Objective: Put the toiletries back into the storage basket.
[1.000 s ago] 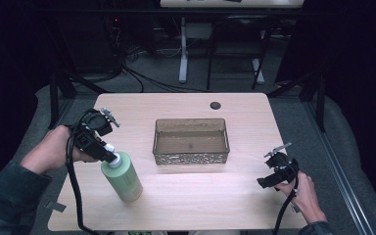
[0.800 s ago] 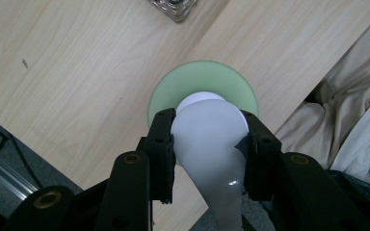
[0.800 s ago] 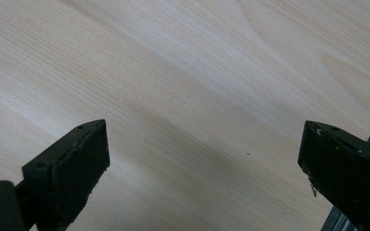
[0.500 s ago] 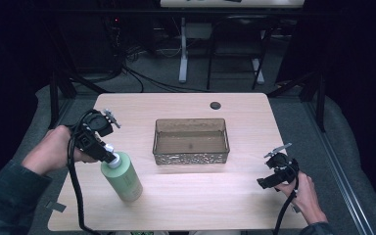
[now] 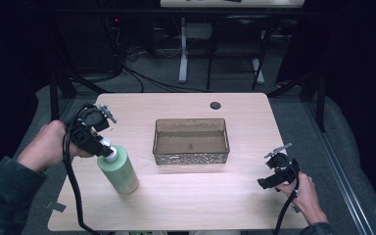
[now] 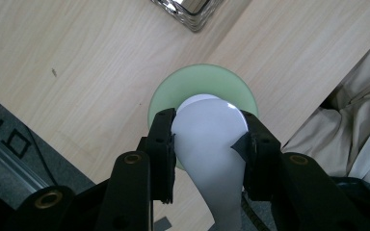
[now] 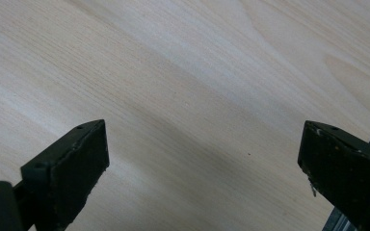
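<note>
Just bare tray (image 5: 191, 157), mid-table.

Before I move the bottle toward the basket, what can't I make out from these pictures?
- Green bottle body: left gripper view, hidden below its own white cap and the left gripper.
- Bottle label: high view, too small.
- Basket: left gripper view, cut off by the top edge.
- Right gripper jaws: high view, too small.

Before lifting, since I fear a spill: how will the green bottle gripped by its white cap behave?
The green bottle is tall with a narrow base, so probably tippy. The left gripper clamps only its smooth white cap, so it may swing or slip.
</note>
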Available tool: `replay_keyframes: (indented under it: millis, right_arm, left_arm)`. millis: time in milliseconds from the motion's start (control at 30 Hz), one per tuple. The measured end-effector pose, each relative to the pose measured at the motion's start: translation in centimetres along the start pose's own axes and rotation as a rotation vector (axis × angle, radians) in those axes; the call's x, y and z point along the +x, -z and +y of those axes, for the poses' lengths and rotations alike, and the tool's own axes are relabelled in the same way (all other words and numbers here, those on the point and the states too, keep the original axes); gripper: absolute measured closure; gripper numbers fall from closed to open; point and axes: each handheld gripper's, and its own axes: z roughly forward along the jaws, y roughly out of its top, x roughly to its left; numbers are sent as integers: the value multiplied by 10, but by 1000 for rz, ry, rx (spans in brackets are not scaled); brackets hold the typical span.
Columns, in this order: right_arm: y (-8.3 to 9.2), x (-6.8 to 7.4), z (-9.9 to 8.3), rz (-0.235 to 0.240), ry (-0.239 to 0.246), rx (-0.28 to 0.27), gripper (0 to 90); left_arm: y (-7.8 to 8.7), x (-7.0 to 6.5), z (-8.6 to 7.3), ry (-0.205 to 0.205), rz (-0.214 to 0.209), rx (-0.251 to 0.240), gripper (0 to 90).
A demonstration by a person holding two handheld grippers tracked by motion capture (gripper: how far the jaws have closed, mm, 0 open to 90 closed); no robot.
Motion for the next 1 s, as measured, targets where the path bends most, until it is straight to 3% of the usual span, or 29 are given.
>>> replay_keyframes:
  millis: [133,267,433,500,733,1000]
  right_arm:
    - [0,0,0,7,-13,-4,32]
    - [1,-2,-2,-6,5,-8,27]
    - [1,-3,-4,0,-17,-12,6]
    - [1,-4,-5,-19,-15,-4,0]
    - [-1,-3,-5,-5,-8,-20,0]
    - [-2,-4,-6,-21,3,-16,0]
  left_arm:
    - [6,0,4,-22,2,4,627]
    - [11,0,8,-40,4,3,627]
    - [17,1,13,-58,7,4,627]
    - [18,1,16,-60,8,2,628]
    - [23,1,23,-89,10,10,627]
    - [34,2,31,-126,4,10,627]
